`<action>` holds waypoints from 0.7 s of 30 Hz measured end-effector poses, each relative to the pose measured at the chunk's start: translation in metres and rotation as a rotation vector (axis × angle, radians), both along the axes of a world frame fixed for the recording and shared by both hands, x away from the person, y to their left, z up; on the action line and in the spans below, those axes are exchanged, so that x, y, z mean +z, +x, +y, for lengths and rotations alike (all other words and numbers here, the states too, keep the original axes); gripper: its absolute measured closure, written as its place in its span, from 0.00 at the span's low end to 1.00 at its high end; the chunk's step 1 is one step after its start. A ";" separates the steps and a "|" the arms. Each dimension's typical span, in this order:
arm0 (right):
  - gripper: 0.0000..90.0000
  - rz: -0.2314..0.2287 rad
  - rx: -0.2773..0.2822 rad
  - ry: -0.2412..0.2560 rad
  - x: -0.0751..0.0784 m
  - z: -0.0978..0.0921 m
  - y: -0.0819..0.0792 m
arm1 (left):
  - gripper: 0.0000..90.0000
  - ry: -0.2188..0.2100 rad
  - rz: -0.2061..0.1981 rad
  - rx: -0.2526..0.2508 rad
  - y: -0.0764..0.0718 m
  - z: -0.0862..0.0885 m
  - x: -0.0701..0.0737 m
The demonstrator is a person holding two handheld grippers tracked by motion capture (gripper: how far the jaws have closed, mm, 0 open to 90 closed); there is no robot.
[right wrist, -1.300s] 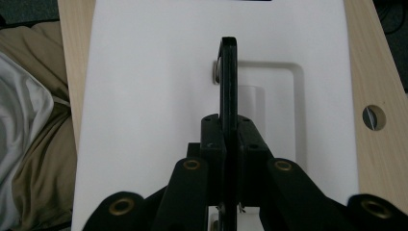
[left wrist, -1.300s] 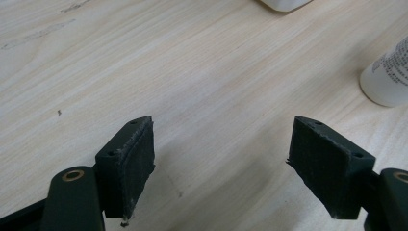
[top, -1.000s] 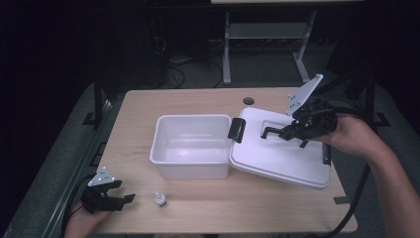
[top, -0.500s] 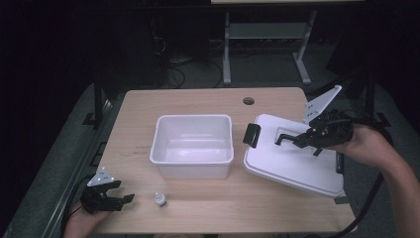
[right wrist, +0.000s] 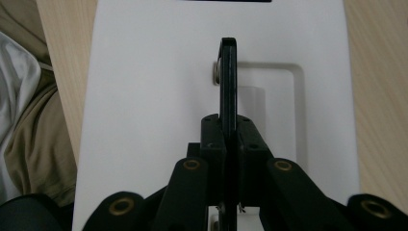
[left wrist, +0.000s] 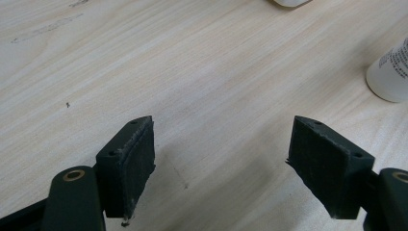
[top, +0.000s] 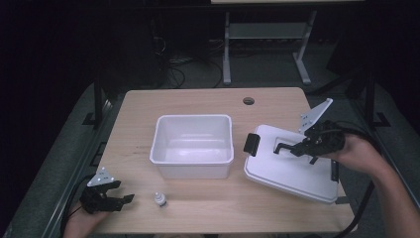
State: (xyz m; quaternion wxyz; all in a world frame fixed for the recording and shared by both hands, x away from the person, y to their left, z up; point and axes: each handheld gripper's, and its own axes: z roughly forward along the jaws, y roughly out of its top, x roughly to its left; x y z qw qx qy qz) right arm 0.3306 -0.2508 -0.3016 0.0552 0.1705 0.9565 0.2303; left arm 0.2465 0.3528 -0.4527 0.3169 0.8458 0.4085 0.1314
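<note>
Gripping the lid (top: 289,168) by its black handle (right wrist: 228,91), the right gripper (top: 297,148) has its jaws closed flat on the thin handle bar, seen edge-on in the right gripper view. The lid lies on the right part of the tabletop (top: 198,99), just beside the open white bin (top: 192,146) and apart from it, its far edge looking slightly raised. The step in hand appears to be carrying the lid away from the bin and laying it down. To do that well, the person should keep the grip square on the handle so the lid does not swing, lower it level until the whole underside rests, and only then let the jaws part.

The lid is a white rectangular plastic panel with rounded corners, a recessed well around the handle and a black latch (top: 251,144) on the end nearest the bin. The bin looks empty inside. Near the front left, a small white bottle (top: 159,199) stands just beside the left gripper (top: 124,199), whose jaws are spread wide over bare wood, holding nothing.
</note>
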 end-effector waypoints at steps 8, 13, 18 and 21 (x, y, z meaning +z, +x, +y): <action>0.93 0.048 -0.021 0.005 -0.036 -0.002 0.006 | 0.27 0.001 -0.001 -0.001 -0.001 0.000 0.000; 0.93 0.059 -0.032 -0.004 -0.052 -0.001 0.009 | 0.27 0.003 -0.006 -0.001 -0.001 0.000 0.001; 0.93 0.075 -0.046 0.002 -0.067 -0.001 0.011 | 0.27 0.011 -0.003 -0.006 0.000 0.000 0.000; 0.93 0.082 -0.049 0.003 -0.075 -0.001 0.013 | 0.27 0.010 -0.005 -0.004 -0.001 0.000 0.000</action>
